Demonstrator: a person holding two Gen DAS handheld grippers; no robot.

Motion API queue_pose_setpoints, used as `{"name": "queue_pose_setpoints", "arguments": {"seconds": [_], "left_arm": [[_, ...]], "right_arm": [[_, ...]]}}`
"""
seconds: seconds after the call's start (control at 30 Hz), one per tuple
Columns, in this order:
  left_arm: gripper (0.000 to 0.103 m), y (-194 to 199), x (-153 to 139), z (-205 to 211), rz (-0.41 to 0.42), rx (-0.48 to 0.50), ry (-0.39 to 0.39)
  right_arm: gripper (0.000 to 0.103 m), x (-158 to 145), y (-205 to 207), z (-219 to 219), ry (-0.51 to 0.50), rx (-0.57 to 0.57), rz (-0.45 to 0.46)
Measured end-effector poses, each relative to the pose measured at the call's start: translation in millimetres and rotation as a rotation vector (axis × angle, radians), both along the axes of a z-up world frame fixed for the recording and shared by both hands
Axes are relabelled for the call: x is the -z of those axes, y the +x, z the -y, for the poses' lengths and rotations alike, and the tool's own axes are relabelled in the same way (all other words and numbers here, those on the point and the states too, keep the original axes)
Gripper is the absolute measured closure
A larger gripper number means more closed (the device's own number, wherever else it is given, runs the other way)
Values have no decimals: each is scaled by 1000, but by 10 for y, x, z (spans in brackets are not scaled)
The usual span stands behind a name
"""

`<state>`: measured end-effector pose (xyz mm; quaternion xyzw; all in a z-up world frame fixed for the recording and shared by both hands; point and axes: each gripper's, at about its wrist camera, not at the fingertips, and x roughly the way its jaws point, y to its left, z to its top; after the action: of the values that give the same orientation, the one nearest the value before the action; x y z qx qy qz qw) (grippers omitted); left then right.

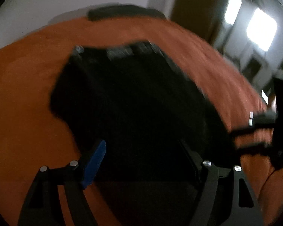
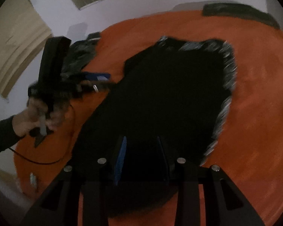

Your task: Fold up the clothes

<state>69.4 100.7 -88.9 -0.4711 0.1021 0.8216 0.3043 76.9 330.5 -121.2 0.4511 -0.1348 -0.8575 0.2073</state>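
A black garment (image 1: 137, 98) with a grey striped edge lies spread on the orange bedspread (image 1: 28, 94). My left gripper (image 1: 143, 160) hovers over its near part, jaws wide apart, blue pad (image 1: 94, 162) clear of the cloth. In the right wrist view the same garment (image 2: 169, 94) fills the middle of the bedspread (image 2: 258, 94). My right gripper (image 2: 141, 158) is above its near end, jaws apart with only dark cloth showing below. The left gripper (image 2: 98, 82), held by a hand (image 2: 28, 118), is off the garment's left edge. The blurred right gripper (image 1: 258, 124) shows at the right.
A dark folded piece (image 2: 239, 13) lies at the bed's far edge, also seen from the left wrist (image 1: 122, 12). A heap of dark grey clothes (image 2: 81, 54) sits at the bed's far left. A black cable (image 2: 37, 162) trails across the bedspread. White walls surround the bed.
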Motion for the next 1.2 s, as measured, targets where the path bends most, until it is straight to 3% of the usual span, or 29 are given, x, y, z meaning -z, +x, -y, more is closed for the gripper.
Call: {"name": "queue_pose_setpoints", "arguments": {"seconds": [0.07, 0.13, 0.17, 0.27, 0.3, 0.37, 0.43, 0.6, 0.7, 0.73, 0.83, 0.9, 1.0, 1.03, 1.13, 1.2], "left_arm": [[26, 258, 231, 7, 34, 11, -58], [26, 436, 340, 121, 43, 6, -45], [26, 458, 353, 221, 51, -7, -34], [26, 539, 295, 423, 36, -43, -45], [26, 598, 270, 472, 16, -54, -70], [26, 715, 201, 525, -35, -64, -111], [26, 829, 70, 555, -49, -57, -61], [26, 1216, -91, 511, -63, 69, 54], [26, 1351, 105, 288, -116, 154, -88], [26, 1343, 230, 253, -104, 161, -122], [24, 1280, 406, 380, -49, 107, -69], [25, 1285, 344, 452, -39, 70, -28], [25, 1457, 52, 472, -116, 125, -3], [25, 1562, -26, 432, -172, 173, -33], [25, 1884, -109, 295, -318, 336, -128], [25, 2011, -104, 164, -346, 426, -147]], "right_arm": [[69, 142, 111, 102, -12, -3, 43], [69, 315, 210, 199, 0, -6, 101], [69, 423, 227, 238, 39, -8, 140], [71, 511, 303, 225, 78, 0, 143], [71, 520, 333, 217, 85, 3, 137], [70, 284, 452, 144, 18, 26, 39], [62, 66, 582, 110, -17, 33, -40], [60, 108, 769, 256, 29, -58, -29], [60, 229, 864, 436, 117, -111, -29], [60, 259, 881, 491, 145, -124, -33], [60, 319, 864, 562, 191, -123, -29], [60, 302, 834, 561, 186, -105, -28], [60, 78, 948, 618, 204, -92, -84], [54, 21, 977, 653, 228, -96, -107], [21, -49, 1148, 826, 362, -136, -216], [18, -4, 1240, 983, 482, -165, -279]]}}
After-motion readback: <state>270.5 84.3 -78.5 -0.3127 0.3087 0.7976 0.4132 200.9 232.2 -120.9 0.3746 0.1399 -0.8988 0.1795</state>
